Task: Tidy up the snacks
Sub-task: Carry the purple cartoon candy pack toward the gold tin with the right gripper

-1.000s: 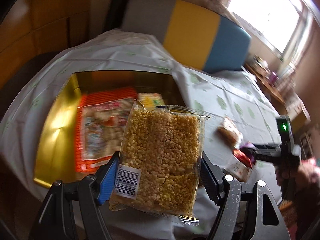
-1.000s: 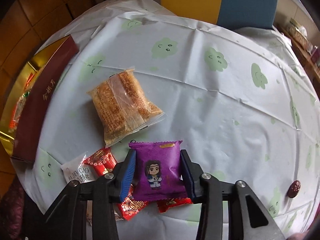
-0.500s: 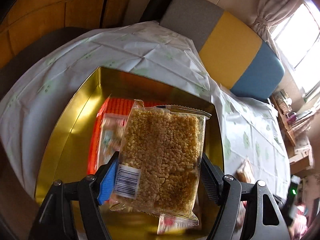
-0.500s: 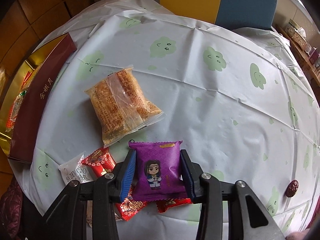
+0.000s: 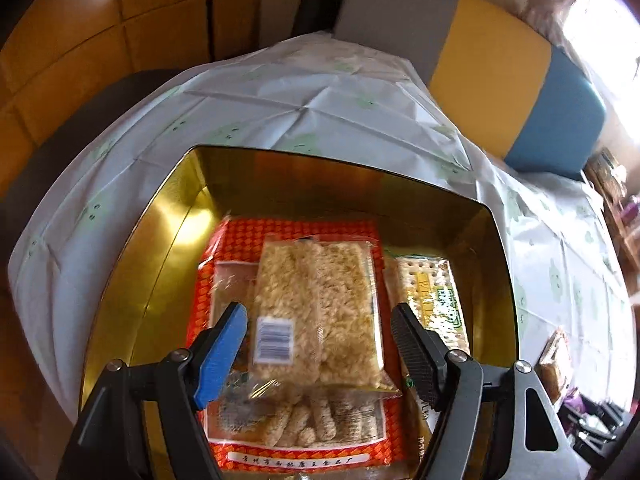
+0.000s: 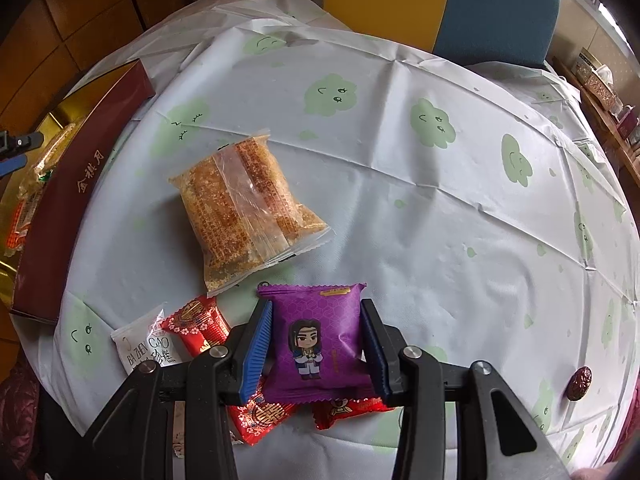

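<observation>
Left gripper (image 5: 318, 344) now hangs open over the gold tin (image 5: 160, 208); the puffed-rice pack (image 5: 320, 312), gripped a moment ago, lies released inside. Right gripper (image 6: 316, 344) remains clamped on the purple packet (image 6: 316, 340), likely next.

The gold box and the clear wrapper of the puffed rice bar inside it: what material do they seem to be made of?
The square gold box looks like polished metal, or possibly foil-lined card: its inner walls mirror the light and the packets. The clear wrapper of the puffed rice bar looks like thin glossy plastic film: the grains show through it, it has crimped ends and carries a printed barcode label.
</observation>
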Demonstrator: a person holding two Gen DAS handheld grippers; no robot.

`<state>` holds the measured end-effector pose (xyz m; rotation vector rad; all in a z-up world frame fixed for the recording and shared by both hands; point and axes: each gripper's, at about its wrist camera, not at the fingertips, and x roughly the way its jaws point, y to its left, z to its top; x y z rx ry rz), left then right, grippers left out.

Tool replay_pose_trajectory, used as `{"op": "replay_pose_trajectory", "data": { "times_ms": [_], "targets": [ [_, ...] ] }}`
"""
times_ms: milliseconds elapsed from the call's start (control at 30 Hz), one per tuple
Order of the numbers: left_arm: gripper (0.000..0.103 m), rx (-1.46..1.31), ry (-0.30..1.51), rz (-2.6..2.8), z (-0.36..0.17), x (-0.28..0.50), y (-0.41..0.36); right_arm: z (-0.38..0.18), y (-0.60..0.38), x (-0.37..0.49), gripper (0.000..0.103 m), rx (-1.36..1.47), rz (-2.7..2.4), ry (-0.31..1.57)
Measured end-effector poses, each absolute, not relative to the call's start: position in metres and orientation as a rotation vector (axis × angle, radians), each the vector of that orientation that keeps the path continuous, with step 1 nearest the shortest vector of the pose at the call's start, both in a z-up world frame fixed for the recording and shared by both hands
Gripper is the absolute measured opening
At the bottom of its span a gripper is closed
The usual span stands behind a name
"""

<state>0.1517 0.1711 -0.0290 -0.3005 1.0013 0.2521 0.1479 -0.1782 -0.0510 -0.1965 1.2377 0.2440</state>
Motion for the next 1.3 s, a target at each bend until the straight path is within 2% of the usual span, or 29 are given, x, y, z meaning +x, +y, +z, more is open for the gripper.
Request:
{"op": "replay_pose_trajectory", "data": {
  "times_ms": [67, 200, 333, 500, 767, 1300],
  "targets": [
    [0.072, -0.308, 0.987, 0.281, -0.026, 0.141, 0.173, -0.051, -0.178, 0.147, 0.044, -0.199, 0.244, 1.235],
    [0.054, -0.294, 0.978, 0.306, -0.029, 0.114, 0.170, -0.050, -0.178, 0.147, 0.044, -0.201, 0.243, 1.235],
    [0.045, -0.325, 1.021, 0.330, -0.045, 0.095, 0.170, -0.050, -0.177, 0.147, 0.044, -0.206, 0.241, 1.232],
    [0.045, -0.311, 1.058, 0.342, -0.059, 0.107, 0.167, -0.050, -0.177, 0.147, 0.044, -0.206, 0.241, 1.232],
    [0.045, -0.273, 1.030, 0.320, -0.048, 0.142, 0.163, -0.050, -0.177, 0.147, 0.044, -0.201, 0.243, 1.231],
    [0.045, -0.095, 0.910, 0.093, -0.027, 0.044, 0.092, -0.046, -0.180, 0.148, 0.041, -0.154, 0.247, 1.224]
  ]
}}
